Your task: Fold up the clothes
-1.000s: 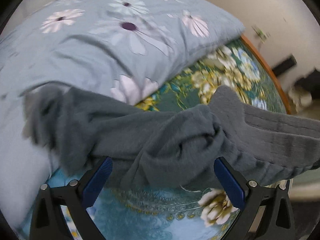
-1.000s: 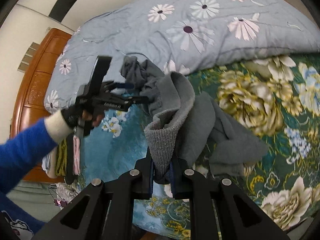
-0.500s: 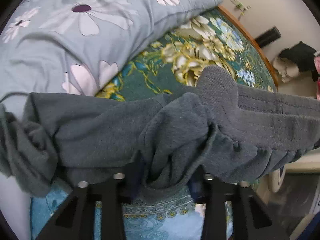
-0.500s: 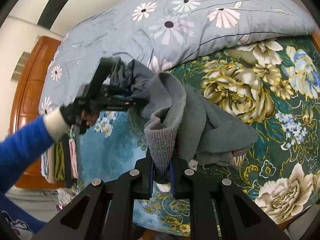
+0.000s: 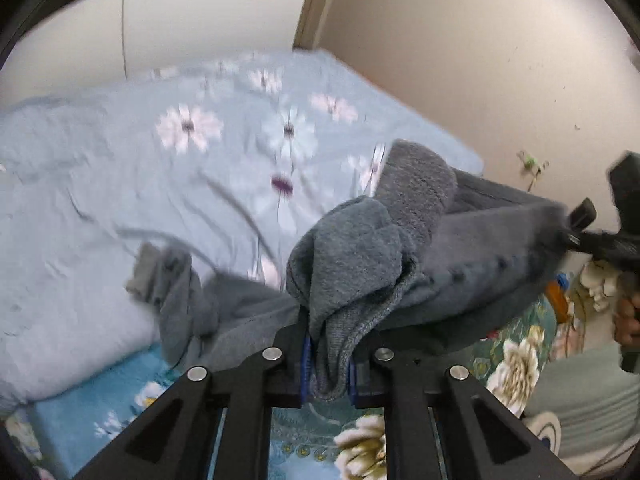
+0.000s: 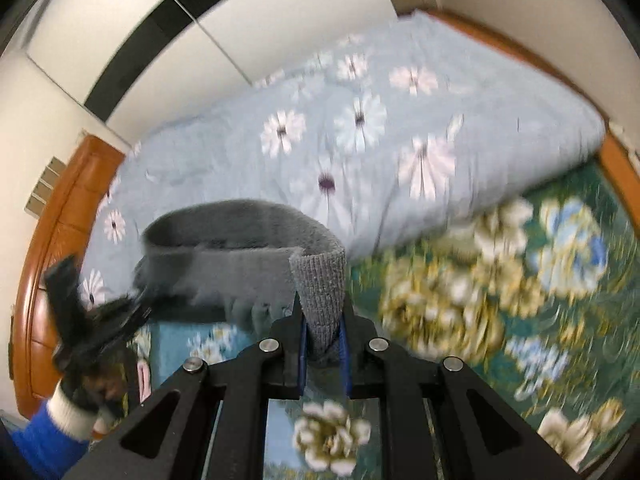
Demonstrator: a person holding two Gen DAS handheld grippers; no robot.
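A grey knitted garment (image 5: 472, 260) hangs in the air between my two grippers, above the bed. My left gripper (image 5: 328, 376) is shut on a bunched part of it, and a loose end (image 5: 172, 292) droops to the left. My right gripper (image 6: 322, 344) is shut on its ribbed band (image 6: 320, 284); the cloth (image 6: 224, 264) stretches from there left to the left gripper (image 6: 120, 316). In the left wrist view the right gripper (image 5: 576, 232) shows at the far right edge of the cloth. Both views are blurred.
A pale blue quilt with white daisies (image 5: 160, 184) (image 6: 380, 132) covers the back of the bed. A green and blue flowered sheet (image 6: 500, 300) lies below. A wooden headboard (image 6: 52, 248) curves at the left. Walls (image 5: 500, 60) stand behind.
Both grippers have risen with the garment and tilted up toward the walls. The left gripper, open around the cloth a second ago, has shut on it. The cloth is pulled tauter.
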